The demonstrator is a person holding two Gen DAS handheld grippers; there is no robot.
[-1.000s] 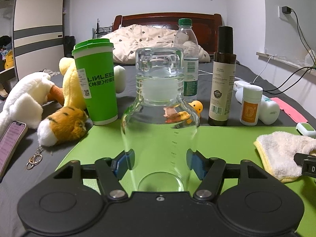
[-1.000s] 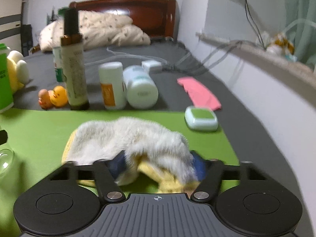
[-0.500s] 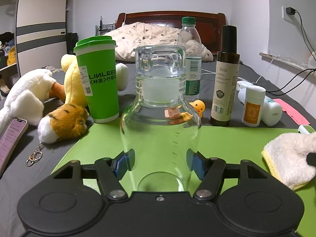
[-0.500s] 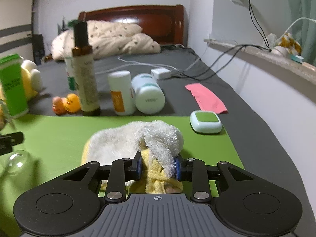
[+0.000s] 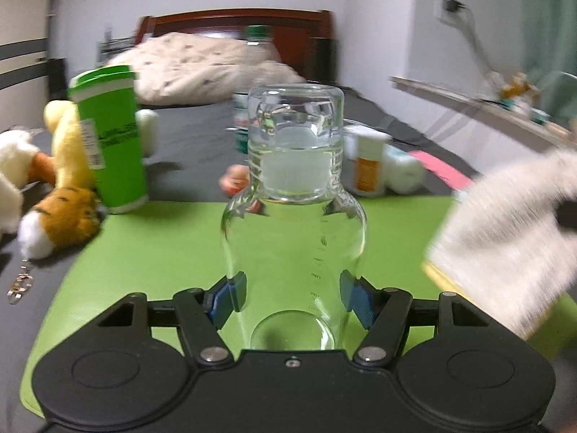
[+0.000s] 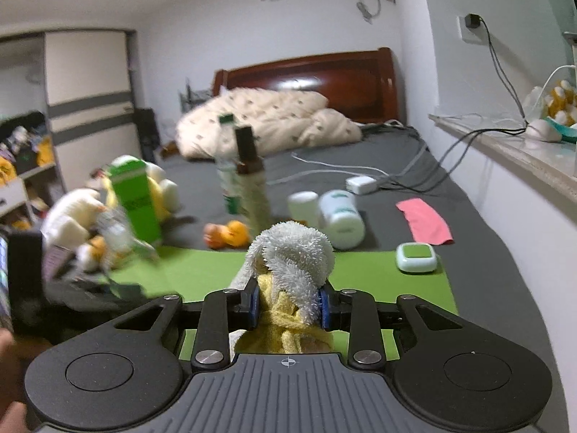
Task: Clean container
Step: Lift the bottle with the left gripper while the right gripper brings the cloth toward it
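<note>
The clear glass bottle [image 5: 292,216] sits clenched in the left claw [image 5: 293,297] above the green mat [image 5: 151,252], long axis pointing away, neck at the far end. To its right, close by, the right claw [image 6: 288,305] grips the fluffy towel [image 6: 294,263], which must travel left to reach the glass.

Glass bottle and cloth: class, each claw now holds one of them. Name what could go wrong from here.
1. The left claw grips the smooth glass bottle low on its body; wiping pressure might twist or slip it out.
2. The cloth is bunched in the right claw, so hard fingers may hit glass.
3. A swing could topple the green cup.
</note>
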